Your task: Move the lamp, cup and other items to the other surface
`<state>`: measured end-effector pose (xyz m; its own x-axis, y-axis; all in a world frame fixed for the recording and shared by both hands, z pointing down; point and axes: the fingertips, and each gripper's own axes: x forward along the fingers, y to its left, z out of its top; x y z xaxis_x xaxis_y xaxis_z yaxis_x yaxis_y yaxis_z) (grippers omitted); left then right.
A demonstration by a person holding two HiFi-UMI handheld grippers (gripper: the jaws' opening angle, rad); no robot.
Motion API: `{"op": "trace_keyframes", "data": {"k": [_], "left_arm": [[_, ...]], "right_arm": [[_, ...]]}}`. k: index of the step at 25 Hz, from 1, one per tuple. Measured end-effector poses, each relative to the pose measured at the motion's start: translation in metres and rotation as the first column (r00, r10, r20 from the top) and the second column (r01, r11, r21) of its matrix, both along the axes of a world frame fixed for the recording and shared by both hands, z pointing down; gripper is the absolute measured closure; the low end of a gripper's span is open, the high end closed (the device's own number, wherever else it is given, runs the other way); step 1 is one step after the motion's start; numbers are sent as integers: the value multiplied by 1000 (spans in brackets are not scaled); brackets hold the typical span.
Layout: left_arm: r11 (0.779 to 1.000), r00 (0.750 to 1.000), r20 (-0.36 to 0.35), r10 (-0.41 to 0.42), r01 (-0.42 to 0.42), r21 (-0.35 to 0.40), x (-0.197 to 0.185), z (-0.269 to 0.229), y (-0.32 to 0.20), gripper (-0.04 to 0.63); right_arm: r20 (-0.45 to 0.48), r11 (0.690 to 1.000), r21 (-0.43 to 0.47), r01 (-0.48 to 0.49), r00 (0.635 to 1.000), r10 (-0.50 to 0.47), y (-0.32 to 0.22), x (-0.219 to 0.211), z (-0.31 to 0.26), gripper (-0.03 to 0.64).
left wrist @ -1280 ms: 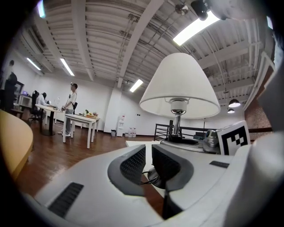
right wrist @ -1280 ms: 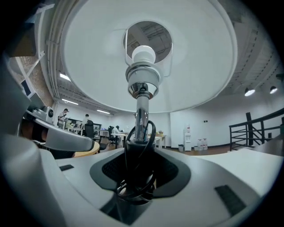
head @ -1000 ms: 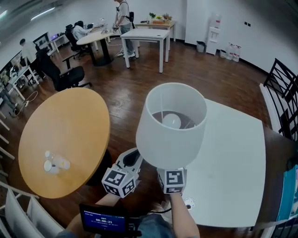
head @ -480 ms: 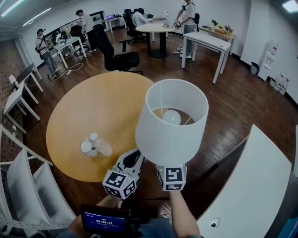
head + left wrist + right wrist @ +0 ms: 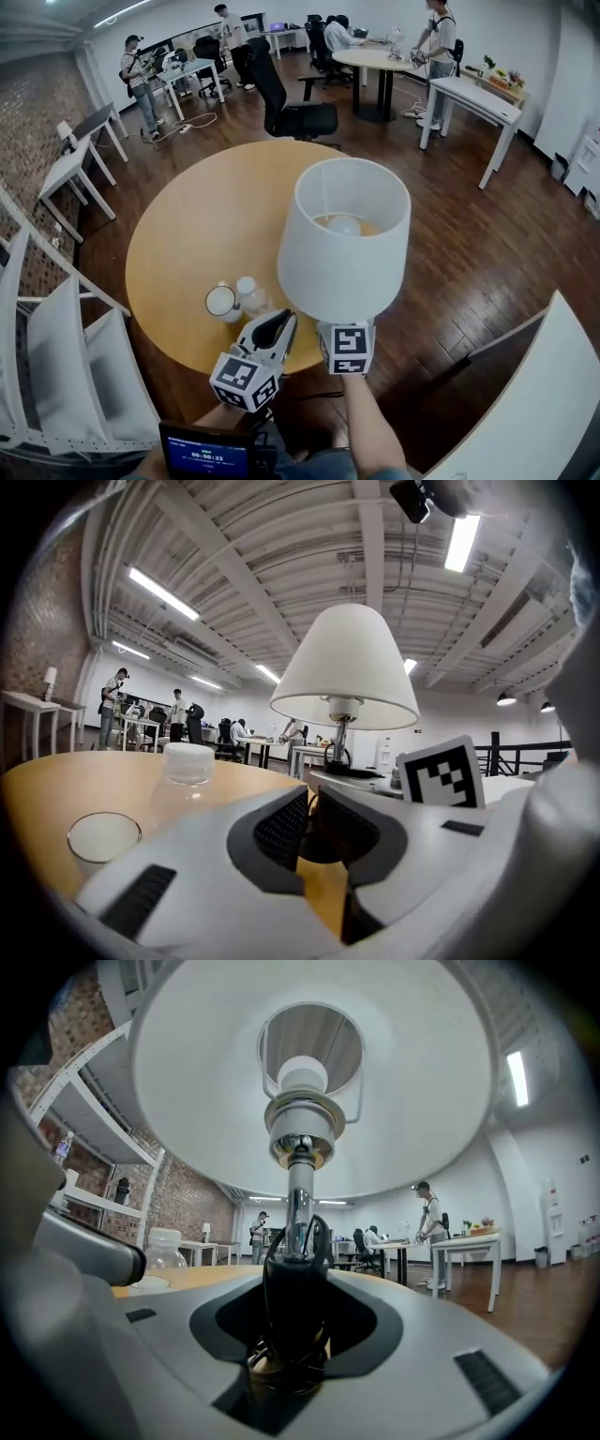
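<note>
Clamping lamp (image 5: 344, 239) stem in right gripper (image 5: 298, 1327), upright above near edge of round table (image 5: 178, 234) | holding left gripper (image 5: 277, 323) jaws together, empty | next: lowering base level, slowly, staying clear of cup (image 5: 221, 302) and bottle (image 5: 251, 295)

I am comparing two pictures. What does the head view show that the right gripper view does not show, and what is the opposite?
Only the head view: the whole round table, the person's forearm and a small screen at the bottom edge. Only the right gripper view: the right gripper closed on the stem of the lamp, with the black cord bunched there. Both: the lamp, the bottle on the table, and the left gripper.
</note>
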<state>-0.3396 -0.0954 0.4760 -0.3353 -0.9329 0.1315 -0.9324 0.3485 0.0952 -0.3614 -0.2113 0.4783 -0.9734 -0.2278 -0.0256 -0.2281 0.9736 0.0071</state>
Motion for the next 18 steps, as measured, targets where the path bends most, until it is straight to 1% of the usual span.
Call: {"op": "trace_keyframes", "data": {"k": [3,6,10,15,18], "left_arm": [[1000,1000,6,5,-5,-4,-7,10,1,556],[1000,1000,5,12,-12,-12,-9,16,0,555],[1000,1000,5,9,-9,-12,-13,21,1,555],[1000,1000,5,2,-2,-4,-15,20,0,555],[1000,1000,3,0,0,-14,-12,21,0,555]], "right_arm": [[-15,1000,4,19,1000,-19,1,-28,8,459],[-48,999,5,32,998,-32,3,-42,22,460],[-70,999,-8,45,997,-45,9,-43,42,459],[-50,998,15,65,997,-64,11,-44,45,450],[-50,997,37,63,997,-61,12,-43,44,435]]}}
